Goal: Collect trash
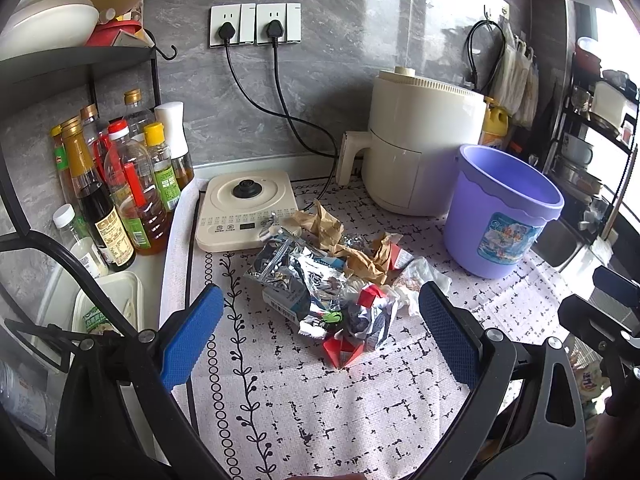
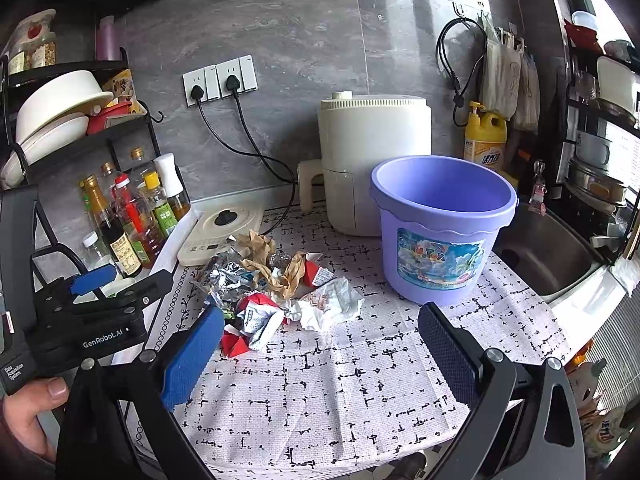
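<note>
A pile of trash [image 1: 332, 280] lies on the patterned cloth: foil wrappers, crumpled brown paper [image 1: 360, 260], red-and-white wrappers [image 1: 344, 350] and white paper [image 1: 424, 276]. It also shows in the right wrist view [image 2: 276, 296]. A purple bucket [image 1: 500, 212] stands upright to the right of the pile, with nothing seen inside it [image 2: 440, 228]. My left gripper [image 1: 320, 336] is open and empty, just in front of the pile. My right gripper [image 2: 320, 352] is open and empty, in front of the pile and the bucket.
A cream air fryer [image 1: 420, 148] stands behind the bucket. A cream hotplate [image 1: 248, 208] lies behind the pile, its cables running to wall sockets. Oil and sauce bottles [image 1: 120, 192] crowd the left under a black rack. A steel sink [image 2: 548, 256] lies to the right.
</note>
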### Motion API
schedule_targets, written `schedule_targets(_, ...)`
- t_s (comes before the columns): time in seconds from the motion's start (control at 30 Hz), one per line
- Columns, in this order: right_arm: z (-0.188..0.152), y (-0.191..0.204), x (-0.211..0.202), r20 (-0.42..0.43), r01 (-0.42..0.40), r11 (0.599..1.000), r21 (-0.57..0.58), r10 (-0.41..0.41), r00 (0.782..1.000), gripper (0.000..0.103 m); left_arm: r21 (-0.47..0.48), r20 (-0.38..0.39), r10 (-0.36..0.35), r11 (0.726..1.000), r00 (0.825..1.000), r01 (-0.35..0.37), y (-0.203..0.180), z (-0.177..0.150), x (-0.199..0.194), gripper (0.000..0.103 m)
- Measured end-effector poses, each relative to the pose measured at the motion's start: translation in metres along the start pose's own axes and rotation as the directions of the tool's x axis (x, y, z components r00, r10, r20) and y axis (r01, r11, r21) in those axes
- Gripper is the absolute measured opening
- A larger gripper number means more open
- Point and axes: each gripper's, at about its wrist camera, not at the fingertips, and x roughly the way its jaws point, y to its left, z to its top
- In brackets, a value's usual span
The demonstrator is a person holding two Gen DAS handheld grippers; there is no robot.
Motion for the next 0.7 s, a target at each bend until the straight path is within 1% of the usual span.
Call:
schedule_targets(0.2, -0.003, -0.004, 0.008, -0.028, -0.008, 1.0, 0.001, 0.008, 1.0, 0.095, -0.01, -0.029, 0.013, 1.0, 0.999, -0.013, 0.0, -0.006, 0.009, 0.097)
schedule_targets(0.43, -0.008, -0.013, 0.023, -0.07, -0.017, 1.0, 0.004, 0.018, 0.997, 0.095, -0.044, -0.066, 0.024, 0.999, 0.998, -0.027, 0.006, -0.015, 0.024, 0.097)
schedule_targets(0.6, -0.01, -0.016, 0.039, -0.106, -0.041, 0.999, 0.002, 0.041, 0.994, 0.091, -0.066, -0.098, 0.027, 0.997, 0.995, -0.033, 0.01, -0.022, 0.038, 0.097)
schedule_targets(0.7, -0.011, -0.014, 0.049, -0.131, -0.071, 0.997, -0.01, 0.069, 0.989, 0.085, -0.076, -0.112, 0.031, 0.996, 0.993, -0.04, 0.01, -0.025, 0.044, 0.094)
